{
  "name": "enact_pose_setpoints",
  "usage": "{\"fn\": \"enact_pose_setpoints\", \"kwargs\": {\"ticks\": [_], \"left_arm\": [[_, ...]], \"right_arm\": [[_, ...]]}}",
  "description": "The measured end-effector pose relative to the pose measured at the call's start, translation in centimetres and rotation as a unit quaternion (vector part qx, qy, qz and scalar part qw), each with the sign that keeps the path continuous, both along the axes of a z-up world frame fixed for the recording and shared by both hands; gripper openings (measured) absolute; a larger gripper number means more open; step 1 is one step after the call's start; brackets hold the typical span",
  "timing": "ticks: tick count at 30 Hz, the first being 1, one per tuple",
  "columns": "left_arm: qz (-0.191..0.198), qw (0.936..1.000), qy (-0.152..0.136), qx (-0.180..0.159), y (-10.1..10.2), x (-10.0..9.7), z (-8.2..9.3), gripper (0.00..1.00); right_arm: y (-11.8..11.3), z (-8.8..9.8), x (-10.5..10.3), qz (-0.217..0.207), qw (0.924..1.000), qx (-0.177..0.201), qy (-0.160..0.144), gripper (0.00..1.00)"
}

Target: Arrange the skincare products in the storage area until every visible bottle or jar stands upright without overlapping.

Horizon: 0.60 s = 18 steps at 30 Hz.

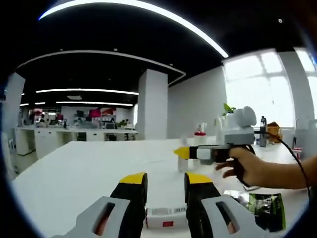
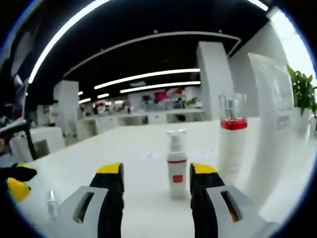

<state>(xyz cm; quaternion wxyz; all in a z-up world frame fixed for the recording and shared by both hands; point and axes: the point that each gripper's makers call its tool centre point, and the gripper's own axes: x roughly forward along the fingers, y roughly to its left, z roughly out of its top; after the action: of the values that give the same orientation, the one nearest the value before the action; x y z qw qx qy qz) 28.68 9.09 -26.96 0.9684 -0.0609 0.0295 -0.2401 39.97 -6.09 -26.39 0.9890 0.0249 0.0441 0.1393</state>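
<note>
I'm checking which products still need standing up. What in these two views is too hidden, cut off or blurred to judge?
- Lying white tube, left gripper view: both ends hidden behind the left gripper.
- Dark green packet, left gripper view: print too blurred to read.
- Small clear bottle, right gripper view: tiny and distorted near the edge.
- Tall white pouch, right gripper view: bottom cut off, text unreadable.
- Pump bottle, right gripper view: label unreadable.
</note>
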Motion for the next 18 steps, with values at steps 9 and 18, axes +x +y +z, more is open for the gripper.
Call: {"fn": "enact_pose_setpoints", "kwargs": {"ticks": [9, 18], "left_arm": [[0.099, 0.9932, 0.052, -0.031, 5.3, 1.1, -1.7, 0.31], [0.183, 0.9821, 0.045, -0.009, 8.8, 1.0, -2.1, 0.31]], "right_arm": [[5.7, 0.7, -3.4, 0.127, 0.9919, 0.003, 0.009, 0.58], [13.9, -1.8, -7.2, 0.315, 0.9428, -0.072, 0.083, 0.64]]}}
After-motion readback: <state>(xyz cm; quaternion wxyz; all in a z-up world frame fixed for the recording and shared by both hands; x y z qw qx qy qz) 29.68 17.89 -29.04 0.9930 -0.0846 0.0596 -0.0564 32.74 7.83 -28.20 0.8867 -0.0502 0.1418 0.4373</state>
